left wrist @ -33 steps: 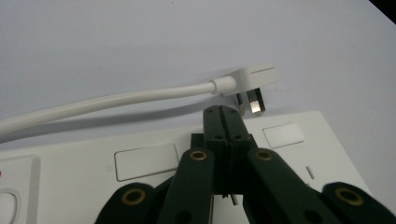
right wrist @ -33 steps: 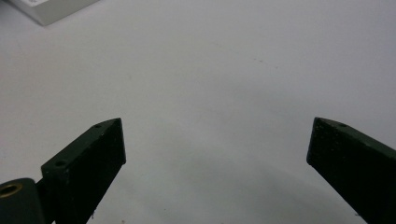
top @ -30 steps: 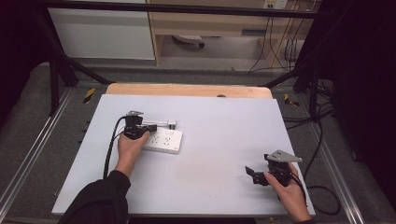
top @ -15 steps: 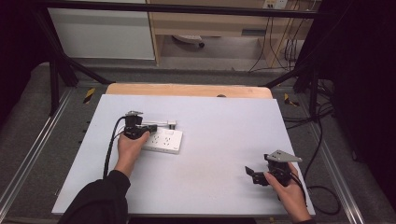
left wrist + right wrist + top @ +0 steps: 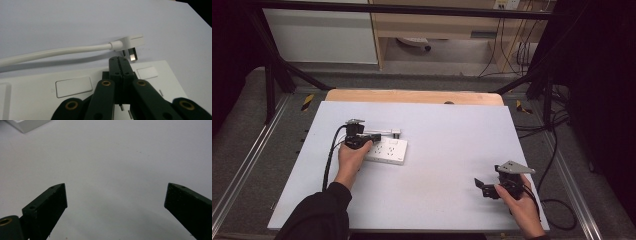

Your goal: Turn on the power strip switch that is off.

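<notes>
Nothing has been shifted over the last second: both hands are held exactly where they were, so the job is judged paused. The left gripper (image 5: 119,60) is pressed fully closed, empty, above the power strip (image 5: 37,97). Just beyond its tips lies the white plug (image 5: 131,42), flat-bodied, metal prongs showing, its cord trailing away leftward. The right gripper (image 5: 115,202) is kept wide apart, holding nothing, well off from the strip.
</notes>
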Tool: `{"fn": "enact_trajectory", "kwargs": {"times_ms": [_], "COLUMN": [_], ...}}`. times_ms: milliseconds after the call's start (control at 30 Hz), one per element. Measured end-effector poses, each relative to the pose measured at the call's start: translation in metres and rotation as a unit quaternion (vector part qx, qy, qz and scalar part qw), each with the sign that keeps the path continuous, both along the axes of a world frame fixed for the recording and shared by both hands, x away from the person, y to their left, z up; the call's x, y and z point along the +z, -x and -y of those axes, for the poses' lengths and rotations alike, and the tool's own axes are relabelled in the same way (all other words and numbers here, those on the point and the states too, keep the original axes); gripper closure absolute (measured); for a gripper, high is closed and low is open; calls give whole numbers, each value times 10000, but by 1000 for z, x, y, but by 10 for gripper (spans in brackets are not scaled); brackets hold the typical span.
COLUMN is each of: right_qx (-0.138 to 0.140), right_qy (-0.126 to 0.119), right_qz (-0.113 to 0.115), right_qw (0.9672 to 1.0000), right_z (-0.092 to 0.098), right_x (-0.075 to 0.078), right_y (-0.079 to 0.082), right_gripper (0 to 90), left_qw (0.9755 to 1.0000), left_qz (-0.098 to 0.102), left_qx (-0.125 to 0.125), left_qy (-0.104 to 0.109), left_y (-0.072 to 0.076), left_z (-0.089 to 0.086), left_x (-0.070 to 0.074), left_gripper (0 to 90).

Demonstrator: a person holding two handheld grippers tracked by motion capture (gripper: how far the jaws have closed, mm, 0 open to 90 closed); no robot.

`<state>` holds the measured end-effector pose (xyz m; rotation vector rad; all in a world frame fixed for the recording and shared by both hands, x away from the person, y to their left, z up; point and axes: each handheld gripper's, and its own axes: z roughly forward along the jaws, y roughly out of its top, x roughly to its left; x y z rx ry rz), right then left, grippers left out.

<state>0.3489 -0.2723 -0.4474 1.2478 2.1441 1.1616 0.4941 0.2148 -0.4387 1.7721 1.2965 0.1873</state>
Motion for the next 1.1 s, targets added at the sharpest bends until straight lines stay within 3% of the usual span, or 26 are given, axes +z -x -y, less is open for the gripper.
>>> {"fn": "enact_trajectory", "kwargs": {"times_ms": [633,1100], "right_qx": [17,17], "right_qy": [20,21], "right_qz": [18,4], "right_qw": [10000,10000], "right_z": [0,0], "right_x": [-1,-1], "right_y": [0,0], "right_gripper": [48,48], "left_qw": [10000,9999], "left_qz": [42,102], "left_qx": [2,14], "left_qy": [73,5], "left_y": [0,1], "left_z": [-1,0], "left_x": [-2,-2], "left_gripper": [900,900]}}
